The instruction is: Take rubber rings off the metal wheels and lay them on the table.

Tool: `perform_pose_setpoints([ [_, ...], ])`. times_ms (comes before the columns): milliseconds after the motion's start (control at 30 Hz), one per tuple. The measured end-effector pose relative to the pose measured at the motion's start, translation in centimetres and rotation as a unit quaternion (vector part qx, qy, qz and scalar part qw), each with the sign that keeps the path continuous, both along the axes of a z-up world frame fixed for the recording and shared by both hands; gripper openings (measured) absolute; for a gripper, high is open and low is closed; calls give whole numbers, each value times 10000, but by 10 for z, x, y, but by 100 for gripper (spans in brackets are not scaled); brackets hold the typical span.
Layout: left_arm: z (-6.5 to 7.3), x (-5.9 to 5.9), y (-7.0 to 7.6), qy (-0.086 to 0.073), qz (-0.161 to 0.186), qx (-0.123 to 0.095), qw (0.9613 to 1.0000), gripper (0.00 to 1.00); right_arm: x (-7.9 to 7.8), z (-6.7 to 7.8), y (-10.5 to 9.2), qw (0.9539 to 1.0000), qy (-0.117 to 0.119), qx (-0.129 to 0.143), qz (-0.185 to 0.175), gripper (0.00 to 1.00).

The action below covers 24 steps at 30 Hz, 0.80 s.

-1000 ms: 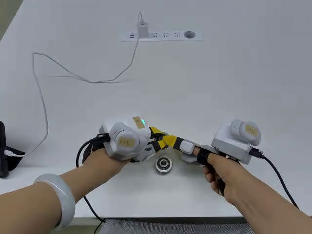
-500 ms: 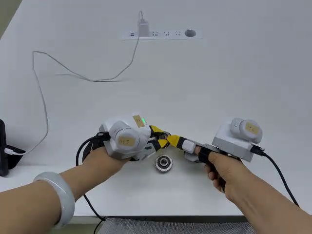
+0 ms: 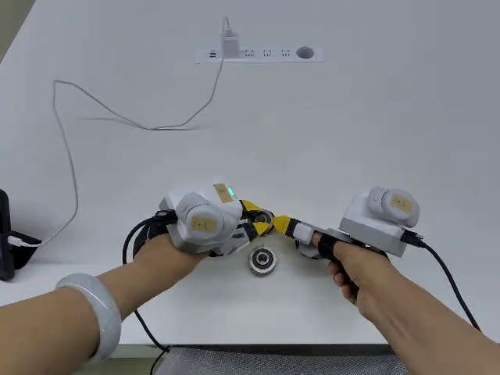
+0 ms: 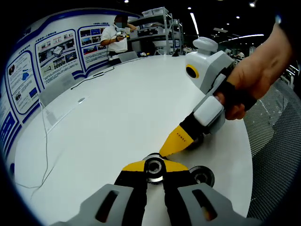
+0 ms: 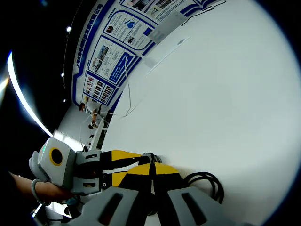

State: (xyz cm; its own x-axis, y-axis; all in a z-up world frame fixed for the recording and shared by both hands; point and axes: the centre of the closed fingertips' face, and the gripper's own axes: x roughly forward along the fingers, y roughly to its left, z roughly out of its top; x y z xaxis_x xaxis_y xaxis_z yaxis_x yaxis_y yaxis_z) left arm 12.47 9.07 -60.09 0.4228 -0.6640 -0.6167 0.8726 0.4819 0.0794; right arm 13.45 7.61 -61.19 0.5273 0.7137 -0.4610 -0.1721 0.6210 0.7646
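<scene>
White worktop (image 3: 375, 117), seen from above in the head view. A power strip (image 3: 266, 55) lies at its far edge. A plug sits in the strip, and a thin cable (image 3: 70, 164) runs from it in a loose curve toward the left edge.

Both tools are held low over the near edge with their tips meeting at the centre. The left tool (image 3: 251, 220) points right and the right tool (image 3: 280, 225) points left.

Left tool: its yellow-tipped jaws are clamped on a metal wheel (image 4: 154, 167), one jaw on each side. The wheel is held just above the worktop, with its bright hub facing the left gripper view's camera.

Right tool: in its own view the two yellow jaws lie together with only a thin seam between them. Their joined point rests against the upper rim of the clamped wheel. Whether anything is pinched in that seam cannot be told.

Second wheel (image 3: 262, 260): lies flat on the worktop just nearer the person than the meeting tips, apart from both tools. It shows a bright hub and a dark outer band.

Black rings (image 5: 203, 181): thin dark loops lying on the worktop just beside the right tool's jaws, partly overlapping one another. Their number cannot be told.
</scene>
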Motion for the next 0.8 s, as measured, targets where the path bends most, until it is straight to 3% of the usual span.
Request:
perform_pose_setpoints([
  [800, 0, 0, 0, -5, -7, 4, 10000, 12, -3, 6, 1, 10000, -29, -5, -62, 1],
])
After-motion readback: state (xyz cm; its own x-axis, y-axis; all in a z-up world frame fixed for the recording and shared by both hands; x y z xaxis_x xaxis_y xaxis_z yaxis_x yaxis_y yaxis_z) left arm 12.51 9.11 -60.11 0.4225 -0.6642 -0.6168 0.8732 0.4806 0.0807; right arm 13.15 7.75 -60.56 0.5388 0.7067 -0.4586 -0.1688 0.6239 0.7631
